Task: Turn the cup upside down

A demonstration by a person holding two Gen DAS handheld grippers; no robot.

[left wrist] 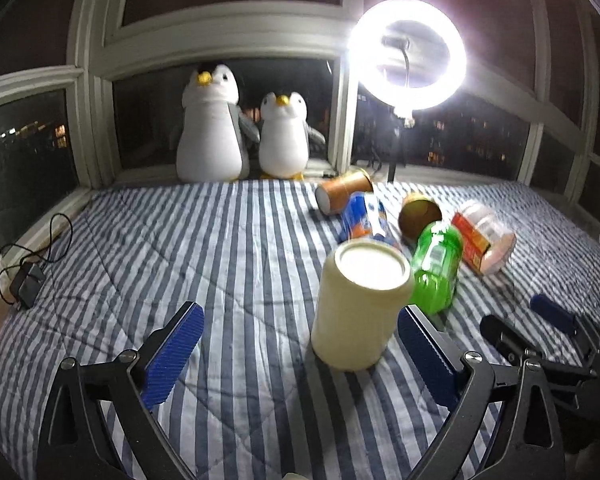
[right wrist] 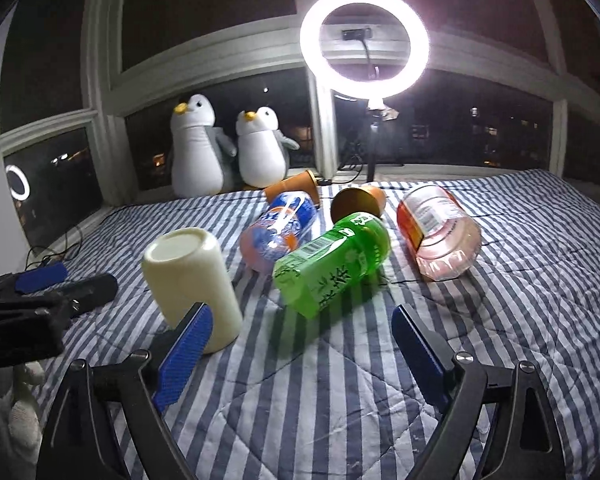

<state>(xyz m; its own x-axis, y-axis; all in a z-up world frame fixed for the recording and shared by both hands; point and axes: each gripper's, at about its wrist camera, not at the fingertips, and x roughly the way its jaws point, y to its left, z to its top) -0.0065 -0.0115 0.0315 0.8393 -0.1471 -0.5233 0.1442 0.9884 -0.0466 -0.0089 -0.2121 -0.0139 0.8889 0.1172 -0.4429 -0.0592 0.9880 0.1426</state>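
Two grippers sitting wide open, cream cup [left wrist: 360,304] standing base-up on the striped quilt [left wrist: 228,248], nothing gripped.

The left gripper [left wrist: 300,356] is hovering spread around the cup's near side, its right pad [left wrist: 428,344] just beside the wall, while the right gripper [right wrist: 300,352] is idling released beside it, facing the green bottle [right wrist: 332,264]. Looks to me like the flip's done, so backing straight out without clipping the wall is probably the thing. Green bottle's lying just beside the cup; open quilt is stretching away on the left, with the charger cable [left wrist: 24,276] sitting at that edge.
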